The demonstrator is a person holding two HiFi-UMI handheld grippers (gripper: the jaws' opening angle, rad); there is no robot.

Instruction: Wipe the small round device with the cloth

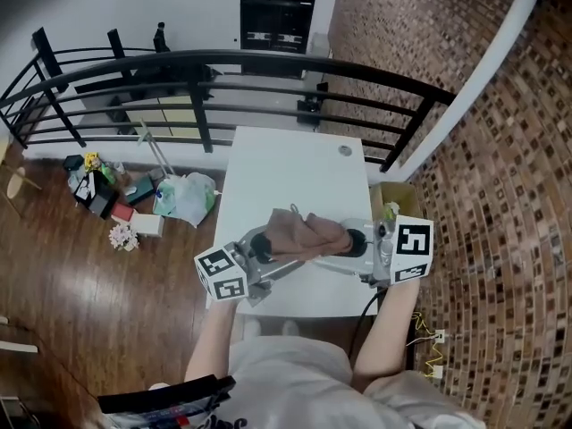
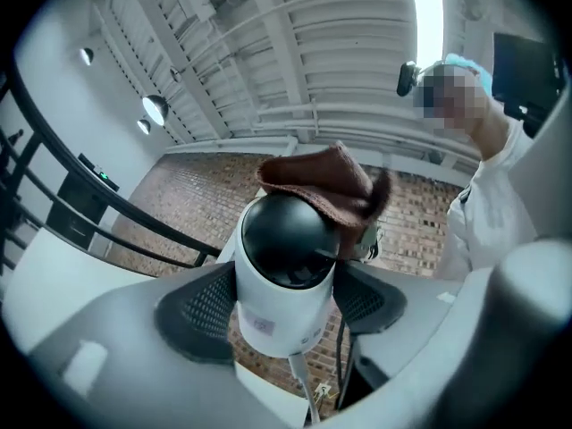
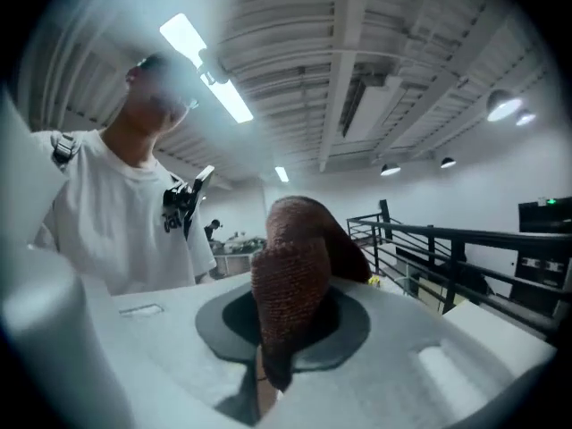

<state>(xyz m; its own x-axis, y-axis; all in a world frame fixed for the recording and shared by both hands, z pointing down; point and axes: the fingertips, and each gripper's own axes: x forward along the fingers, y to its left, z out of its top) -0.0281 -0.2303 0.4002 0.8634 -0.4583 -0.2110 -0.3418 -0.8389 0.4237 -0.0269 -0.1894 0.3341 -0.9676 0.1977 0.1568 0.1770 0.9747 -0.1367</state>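
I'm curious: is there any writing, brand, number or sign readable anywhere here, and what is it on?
No text here can be read.
On the small round device: a pale label on its white body, too blurred to read.
On the left marker cube and the right marker cube: black-and-white square patterns, not words.
On the cloth: plain, no print.

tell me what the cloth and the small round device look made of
The cloth: brown knitted or woven fabric, matte, going by its nubby weave and soft folds. The small round device: likely smooth white plastic body with a glossy black dome that shows reflections.
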